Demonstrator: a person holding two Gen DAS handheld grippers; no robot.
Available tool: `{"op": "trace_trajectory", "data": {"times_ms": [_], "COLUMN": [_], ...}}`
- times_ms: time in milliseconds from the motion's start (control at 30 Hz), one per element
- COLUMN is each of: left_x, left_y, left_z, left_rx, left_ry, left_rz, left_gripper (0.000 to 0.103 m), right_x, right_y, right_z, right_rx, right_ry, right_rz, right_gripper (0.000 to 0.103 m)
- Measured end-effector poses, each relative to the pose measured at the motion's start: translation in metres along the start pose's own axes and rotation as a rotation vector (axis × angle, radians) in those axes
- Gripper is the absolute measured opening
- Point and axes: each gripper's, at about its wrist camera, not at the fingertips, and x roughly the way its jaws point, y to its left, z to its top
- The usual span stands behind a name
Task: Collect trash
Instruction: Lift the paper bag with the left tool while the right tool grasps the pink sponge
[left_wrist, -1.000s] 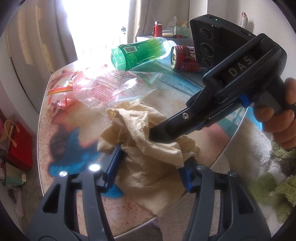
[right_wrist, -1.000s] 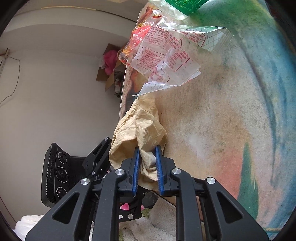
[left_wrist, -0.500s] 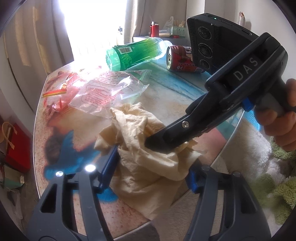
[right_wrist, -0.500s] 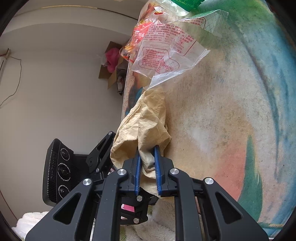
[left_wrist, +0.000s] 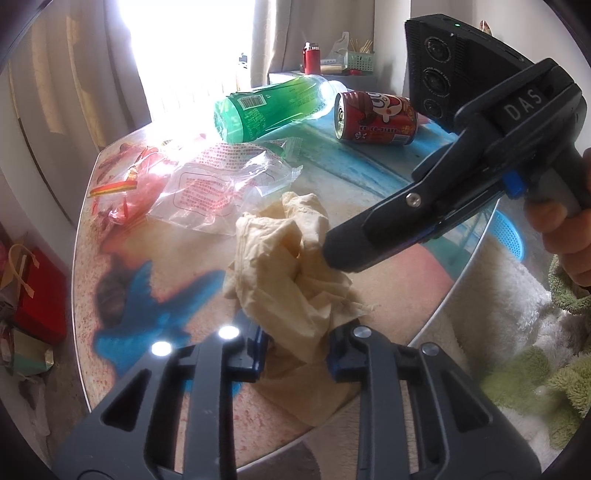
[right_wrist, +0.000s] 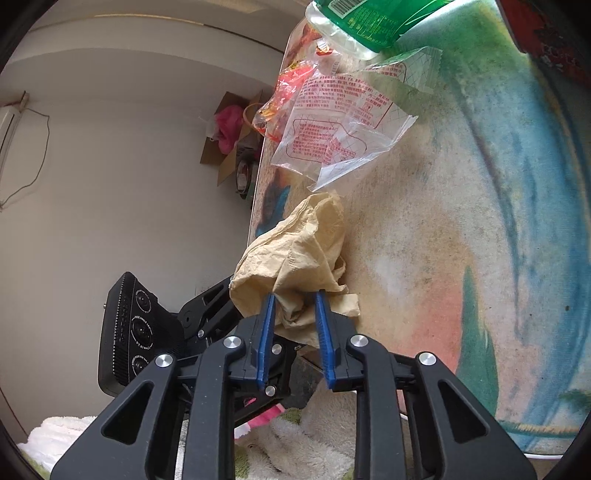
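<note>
Item: crumpled beige paper napkin (left_wrist: 291, 280), lying at the near edge of the round painted table (left_wrist: 369, 177), partly overhanging the rim.

Your left gripper (left_wrist: 295, 350): jaws have just been closing; now narrow, the blue pads (left_wrist: 255, 354) pinch the napkin's lower fold between them.

Your right gripper (right_wrist: 293, 325): jaws have just been opening; now parted a little, the crumpled end of the napkin sits between the blue pads (right_wrist: 266, 332), which look loose on it. In the left wrist view its black tip rests against the napkin's right side, your hand (left_wrist: 565, 236) on the handle.

Just beyond the napkin: clear plastic wrapper (left_wrist: 225, 188) with red print, touching its far tip. Left of that: red-and-yellow wrapper (left_wrist: 125, 188). Farther back: green plastic bottle (left_wrist: 269, 107) on its side, red can (left_wrist: 376, 118) on its side beside it.

Off the table, right: blue basket (left_wrist: 511, 236), white and green fluffy towels (left_wrist: 524, 350).
</note>
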Motion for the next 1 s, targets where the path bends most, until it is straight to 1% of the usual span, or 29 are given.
{"op": "trace_trajectory", "data": {"times_ms": [167, 233, 300, 433, 467, 667, 733, 800, 867, 933, 1000], "left_x": [-0.004, -0.008, -0.012, -0.024, -0.026, -0.033, -0.032, -0.031, -0.028, -0.027, -0.025], "left_y": [0.0, -0.001, -0.001, -0.001, -0.001, -0.005, -0.004, -0.004, -0.005, -0.006, -0.007], "left_z": [-0.002, -0.003, -0.003, -0.005, -0.005, -0.001, 0.002, 0.005, 0.007, 0.008, 0.009], "left_rx": [-0.024, -0.028, -0.043, -0.083, -0.091, -0.136, -0.154, -0.173, -0.188, -0.201, -0.216], "left_ry": [-0.002, -0.009, -0.015, -0.027, -0.03, -0.041, -0.043, -0.036, -0.029, -0.023, -0.016], "left_rz": [0.019, 0.031, 0.037, 0.05, 0.052, 0.059, 0.057, 0.052, 0.049, 0.046, 0.043], "left_gripper": [0.016, 0.015, 0.015, 0.014, 0.014, 0.014, 0.014, 0.014, 0.014, 0.014, 0.014], "right_x": [-0.035, -0.053, -0.069, -0.102, -0.107, -0.15, -0.164, -0.182, -0.198, -0.212, -0.219], "right_y": [0.002, 0.001, 0.0, -0.007, -0.009, -0.013, -0.016, -0.021, -0.026, -0.033, -0.041], "right_z": [-0.008, -0.015, -0.02, -0.032, -0.033, -0.037, -0.033, -0.027, -0.018, -0.003, 0.016], "right_rx": [-0.045, -0.063, -0.08, -0.101, -0.105, -0.114, -0.102, -0.081, -0.065, -0.053, -0.034], "right_ry": [-0.099, -0.145, -0.189, -0.277, -0.298, -0.42, -0.471, -0.522, -0.562, -0.579, -0.569], "right_rz": [-0.083, -0.133, -0.183, -0.268, -0.29, -0.428, -0.455, -0.476, -0.512, -0.559, -0.624], "right_gripper": [0.045, 0.049, 0.056, 0.061, 0.064, 0.07, 0.071, 0.076, 0.077, 0.082, 0.084]}}
